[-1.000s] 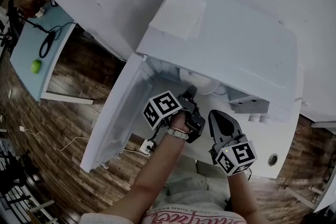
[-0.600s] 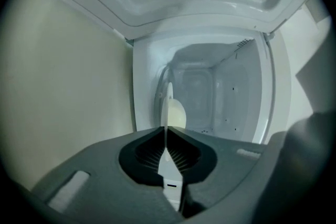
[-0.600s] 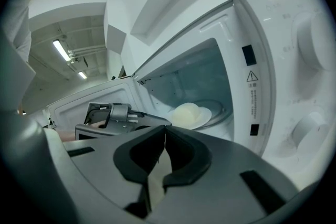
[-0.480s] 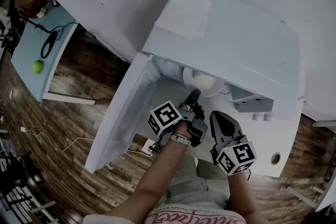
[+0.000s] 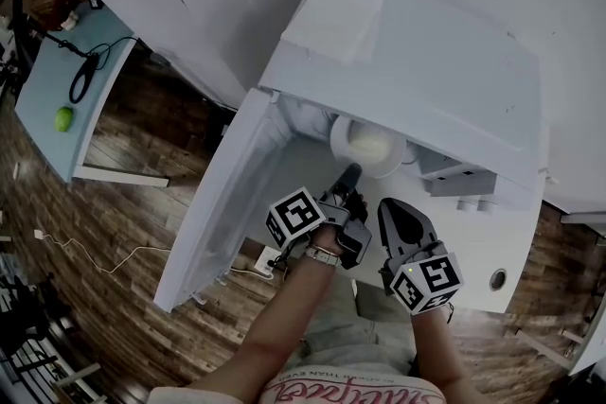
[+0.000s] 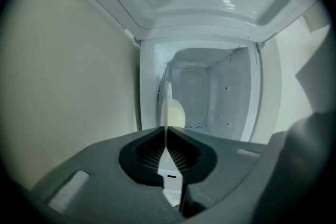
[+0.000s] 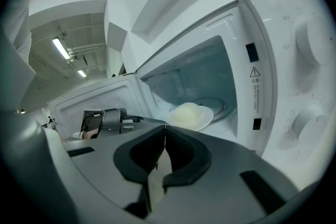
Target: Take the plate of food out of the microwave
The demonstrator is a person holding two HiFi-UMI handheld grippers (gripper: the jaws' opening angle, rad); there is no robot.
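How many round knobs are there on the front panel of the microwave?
2. The upper knob and the lower knob sit one above the other on the control panel, seen in the right gripper view. None seems hidden.

Half the plate [image 5: 371,147] under microwave [image 5: 426,71] top

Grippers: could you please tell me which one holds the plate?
The left gripper: its jaws pinch the rim of the plate, while the right gripper is shut on nothing.
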